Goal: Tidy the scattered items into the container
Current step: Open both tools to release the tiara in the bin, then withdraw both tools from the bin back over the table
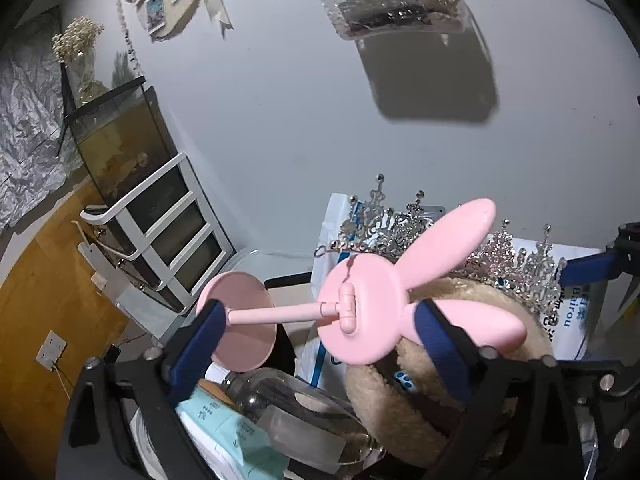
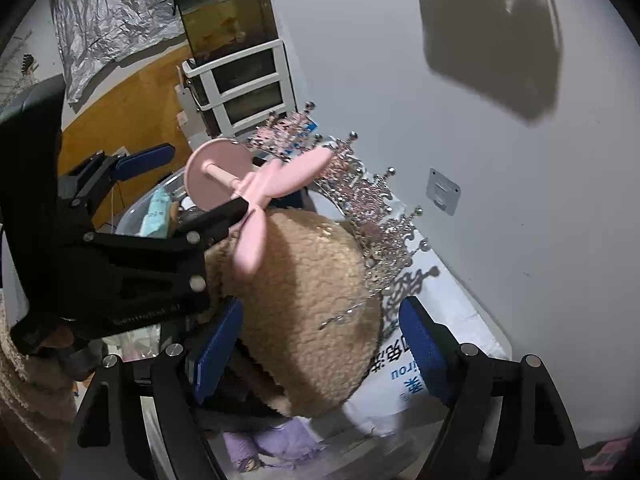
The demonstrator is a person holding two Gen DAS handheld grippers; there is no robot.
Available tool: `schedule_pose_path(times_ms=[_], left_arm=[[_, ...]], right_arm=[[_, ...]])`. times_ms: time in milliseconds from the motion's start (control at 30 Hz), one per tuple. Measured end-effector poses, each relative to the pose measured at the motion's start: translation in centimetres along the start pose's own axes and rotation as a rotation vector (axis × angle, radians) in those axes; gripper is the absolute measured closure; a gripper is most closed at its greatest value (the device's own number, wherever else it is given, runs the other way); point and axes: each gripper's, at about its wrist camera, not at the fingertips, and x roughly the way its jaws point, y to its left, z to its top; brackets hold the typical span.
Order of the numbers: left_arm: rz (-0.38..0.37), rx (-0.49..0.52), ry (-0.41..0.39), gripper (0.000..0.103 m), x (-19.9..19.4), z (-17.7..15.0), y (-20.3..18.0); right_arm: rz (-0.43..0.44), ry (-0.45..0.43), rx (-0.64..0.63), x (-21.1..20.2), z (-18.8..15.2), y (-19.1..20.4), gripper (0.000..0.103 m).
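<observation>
Both grippers hang over the container [image 2: 132, 210], a clear tub w/ a rounded rim, already piled high.

Left gripper [image 1: 320, 332]: jaws spread wide, blue pads either side of a pink bunny mirror [image 1: 360, 312]. The mirror lies tipped over on top of the pile, round base [image 1: 240, 320] toward the left pad, stem running across the gap, ears pointing up and to the right. The right pad sits right at the lower ear; can't tell if it actually touches. Left pad is just beside the base edge. Nothing looks clamped.

Right gripper [image 2: 320, 344]: also wide, pads apart on either side of a tan fuzzy hat [image 2: 304, 300], not pressing it. From this side the left gripper [image 2: 204, 192] shows w/ one finger against the mirror's ears.

In the tub w/ the hat: a silver tiara [image 1: 500, 256] leaning behind the mirror and hat, a white pkg w/ blue print [image 2: 420, 364] under the tiara, a clear bottle [image 1: 288, 400] and a mint-green packet [image 1: 224, 428] near the front. Something lilac [image 2: 264, 448] shows low in the tub under the hat.

Still out on the white table [image 1: 280, 140]: a clear pouch w/ dark bits inside [image 1: 396, 8], well apart from the tub, far side.

Bkgd: fish tank [image 1: 120, 136] on a white rack, wood floor.
</observation>
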Motion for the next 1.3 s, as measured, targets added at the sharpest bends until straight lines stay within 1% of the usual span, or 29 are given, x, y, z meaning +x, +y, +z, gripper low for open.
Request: schedule_pose_path(times_ms=[300, 367, 400, 567, 667, 800, 867, 933, 1033, 1100, 1167, 1233, 1300], left_arm=[[0.055, -0.105, -0.02, 0.004, -2.9, -0.4, 1.7], [0.073, -0.118, -0.025, 0.0, -3.7, -0.7, 1.8], [0.082, -0.124, -0.028, 0.0, -4.1, -0.9, 1.8], [0.072, -0.164, -0.032, 0.0, -6.1, -2.0, 1.9], [0.071, -0.186, -0.035, 0.0, -7.5, -2.8, 1.9], [0.075, -0.2, -0.042, 0.0, -9.4, -4.2, 1.8], [0.079, -0.209, -0.042, 0.0, -10.3, -4.9, 1.8], [0.085, -0.226, -0.046, 0.0, -11.4, -5.8, 2.0], [0.088, -0.28, -0.047, 0.0, -13.3, -7.7, 2.6], [0.104, -0.307, -0.045, 0.0, -14.3, -9.0, 2.9], [0.125, -0.333, -0.041, 0.0, -15.5, -10.4, 3.4], [0.149, -0.345, -0.031, 0.0, -16.5, -11.9, 3.7], [0.185, -0.358, -0.028, 0.0, -17.7, -13.4, 4.1]], right_arm=[[-0.008, -0.066, 0.032, -2.4, -0.3, 0.2, 0.023], [-0.01, -0.086, 0.032, -2.9, -0.7, 0.3, 0.023], [-0.009, -0.103, 0.032, -3.1, -0.9, 0.4, 0.023], [-0.007, -0.147, 0.046, -4.1, -1.9, 0.9, 0.023], [-0.012, -0.189, 0.03, -4.9, -2.6, 1.5, 0.023], [-0.039, -0.292, -0.045, -6.4, -3.6, 3.3, 0.023], [-0.035, -0.318, -0.071, -7.0, -4.1, 4.1, 0.023], [-0.02, -0.308, -0.058, -7.2, -4.2, 4.6, 0.023], [0.016, -0.293, -0.015, -7.4, -4.5, 5.0, 0.023], [0.014, -0.292, -0.009, -7.3, -4.8, 5.7, 0.023], [0.009, -0.301, -0.03, -7.2, -5.2, 6.7, 0.023], [0.06, -0.316, -0.085, -7.4, -5.8, 8.1, 0.023], [0.108, -0.289, -0.166, -7.3, -6.5, 9.8, 0.023]])
